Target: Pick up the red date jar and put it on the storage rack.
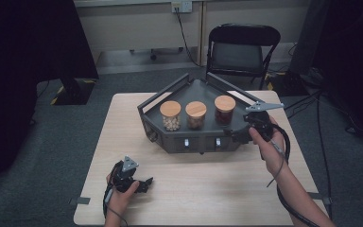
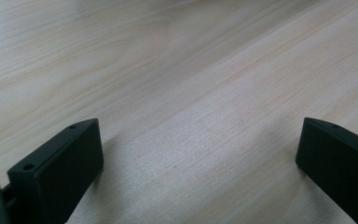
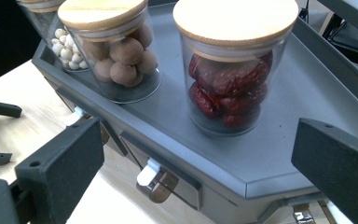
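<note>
R gripper (image 1: 236, 134) was held at the front-right corner of the grey tray (image 1: 196, 142), jaws spread wide w/ nothing between them. In the right gripper view the gripper (image 3: 200, 163) looked down & across the tray (image 3: 279, 154) rim; the jar of red dates (image 3: 230, 79) stood straight ahead of the jaws, just past the rim, not touching either jaw. It was upright w/ a wooden lid on. Further out from the jaws & to their left in that view stood the jar of brown balls (image 3: 119, 56), also lidded, and beyond it, partly cut off, the jar of white beans (image 3: 67, 49). Below the rim, close to the jaws, the tray's front wall showed small drawer fronts w/ metal latches (image 3: 156, 179).

From the high view the 3 jars sat in a row on the tray: white beans (image 1: 170, 116), brown balls (image 1: 195, 115), red dates (image 1: 224, 109) nearest the R gripper, the tray's front rim betw. them.

L gripper (image 1: 144, 184) rested low on the table (image 1: 203, 189) near the front-left, well apart from the tray & jars. Its jaws were also wide apart, empty; in the left gripper view the gripper (image 2: 200, 154) had just bare wood table (image 2: 177, 84) ahead & between the jaws.

A black folding chair (image 1: 241, 49) stood beyond the table, far from both grippers.
</note>
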{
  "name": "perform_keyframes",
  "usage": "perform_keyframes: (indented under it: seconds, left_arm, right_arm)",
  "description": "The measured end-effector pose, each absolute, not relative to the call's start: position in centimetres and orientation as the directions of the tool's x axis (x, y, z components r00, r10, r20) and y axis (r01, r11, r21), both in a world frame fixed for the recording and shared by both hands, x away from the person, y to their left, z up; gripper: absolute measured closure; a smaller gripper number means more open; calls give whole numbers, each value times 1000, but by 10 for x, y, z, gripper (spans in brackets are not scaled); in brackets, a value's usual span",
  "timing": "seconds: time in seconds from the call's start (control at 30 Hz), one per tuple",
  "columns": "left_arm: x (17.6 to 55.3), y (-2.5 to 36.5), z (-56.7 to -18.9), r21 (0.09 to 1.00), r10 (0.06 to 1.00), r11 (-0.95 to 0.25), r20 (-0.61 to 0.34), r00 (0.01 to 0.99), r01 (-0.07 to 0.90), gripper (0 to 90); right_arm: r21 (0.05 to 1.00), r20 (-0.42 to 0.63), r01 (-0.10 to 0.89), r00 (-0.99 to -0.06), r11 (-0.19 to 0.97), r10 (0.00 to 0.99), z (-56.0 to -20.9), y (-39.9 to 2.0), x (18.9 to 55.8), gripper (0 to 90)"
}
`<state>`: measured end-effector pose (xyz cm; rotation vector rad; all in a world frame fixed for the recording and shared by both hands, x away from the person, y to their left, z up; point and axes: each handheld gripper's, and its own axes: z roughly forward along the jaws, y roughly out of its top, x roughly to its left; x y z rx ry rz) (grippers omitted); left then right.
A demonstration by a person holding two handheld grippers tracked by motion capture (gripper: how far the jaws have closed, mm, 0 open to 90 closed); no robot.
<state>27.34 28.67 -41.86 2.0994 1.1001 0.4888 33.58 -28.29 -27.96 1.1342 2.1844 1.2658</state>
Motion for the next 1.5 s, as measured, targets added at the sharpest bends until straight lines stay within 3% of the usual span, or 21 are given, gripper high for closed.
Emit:
perform_keyframes:
  seconds: [1.5]
  left_arm:
    - [273, 287, -419, 734, 824, -389, 7, 567, 557, 2]
  right_arm:
    - [849, 129, 462, -652, 256, 747, -334, -308, 302, 15]
